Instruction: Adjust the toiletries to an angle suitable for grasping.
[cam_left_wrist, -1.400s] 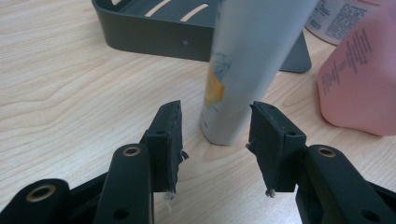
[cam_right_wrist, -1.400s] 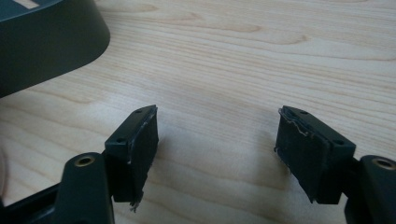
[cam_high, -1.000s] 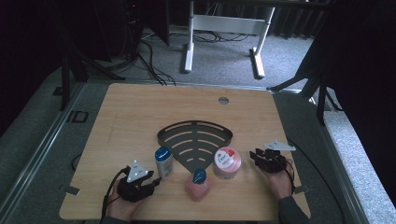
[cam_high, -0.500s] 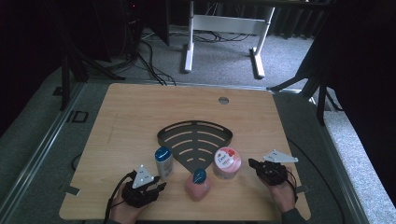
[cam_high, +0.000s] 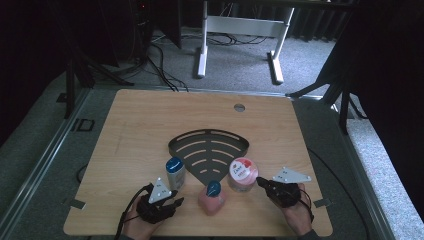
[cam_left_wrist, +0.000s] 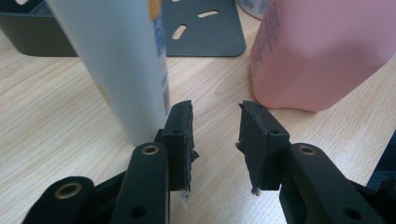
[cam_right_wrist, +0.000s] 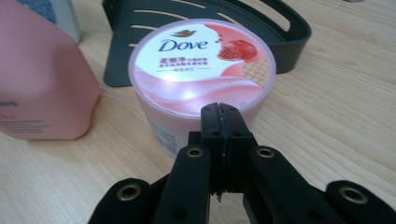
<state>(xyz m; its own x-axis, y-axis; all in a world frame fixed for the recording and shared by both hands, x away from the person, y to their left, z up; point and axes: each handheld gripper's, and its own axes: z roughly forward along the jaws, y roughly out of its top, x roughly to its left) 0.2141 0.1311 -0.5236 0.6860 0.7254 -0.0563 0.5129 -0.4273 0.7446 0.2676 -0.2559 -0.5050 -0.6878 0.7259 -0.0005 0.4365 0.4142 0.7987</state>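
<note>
Both grippers have drawn back toward the table's near edge. The right gripper (cam_right_wrist: 222, 109), jaws clenched empty, points at the Dove jar (cam_right_wrist: 201, 60) just ahead. The left gripper (cam_left_wrist: 215, 109), jaws parted, has the white bottle (cam_left_wrist: 116, 56) ahead-left and the pink bottle (cam_left_wrist: 322, 46) ahead-right, likely lining up a grasp.

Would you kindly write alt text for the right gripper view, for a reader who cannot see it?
The right claw, its black jaws pressed shut, points at the side of a round pink Dove tub standing on a wooden table. A pink bottle stands to the tub's left, and a dark slotted corner rack lies behind it.
</note>
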